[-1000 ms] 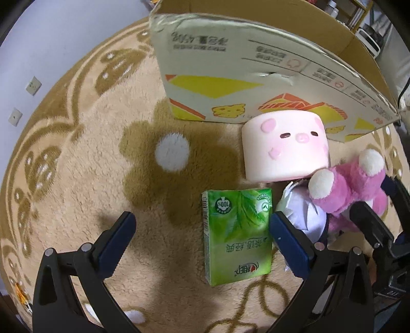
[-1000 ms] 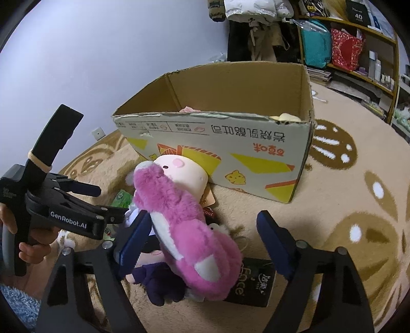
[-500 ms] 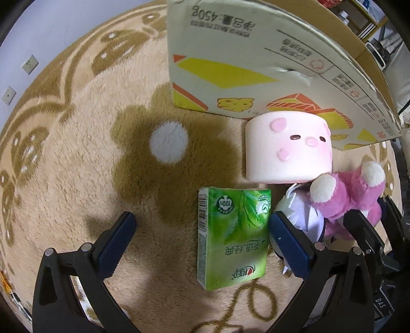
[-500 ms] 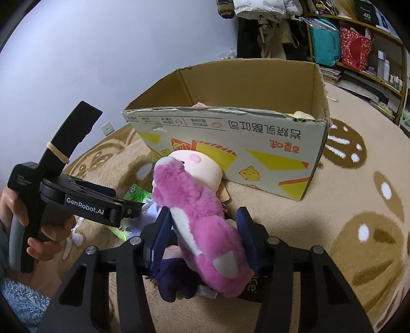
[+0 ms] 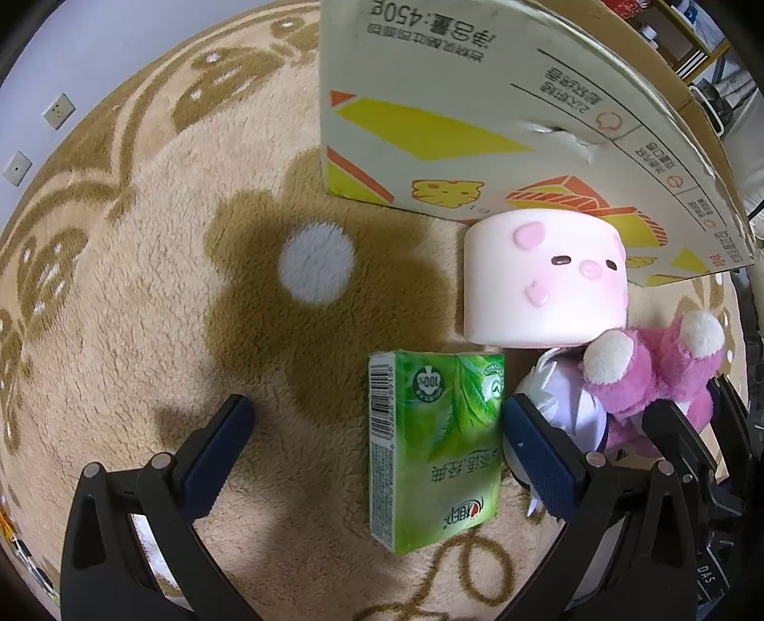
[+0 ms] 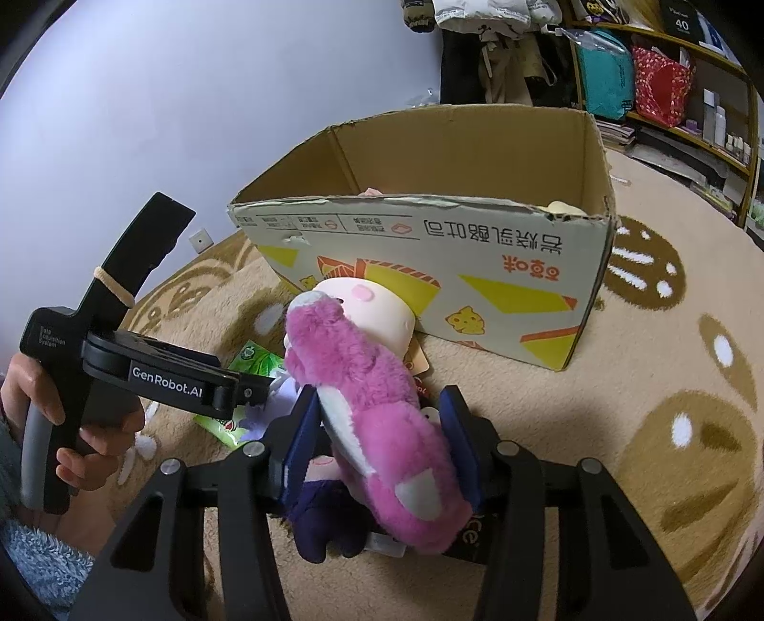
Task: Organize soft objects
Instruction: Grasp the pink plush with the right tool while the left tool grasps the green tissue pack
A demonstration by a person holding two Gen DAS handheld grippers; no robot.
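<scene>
Closing in since a second ago, the right gripper [image 6: 379, 430] now clamps both pads on the fuzzy pink plush toy [image 6: 367, 382]. It lies on the shaggy tan rug [image 6: 644, 382], just in front of the open cardboard box [image 6: 477, 267]. Left gripper [image 5: 377, 439] hangs fingers wide apart around the glossy green tissue pack [image 5: 434, 444], beside the smooth pig cushion [image 5: 544, 291]. Open rug lies to the left.

Beige flower-patterned carpet [image 5: 143, 296], pale wall [image 6: 215, 95] with sockets [image 5: 58, 111], cluttered shelves [image 6: 687, 95], hanging clothes [image 6: 487, 43]
</scene>
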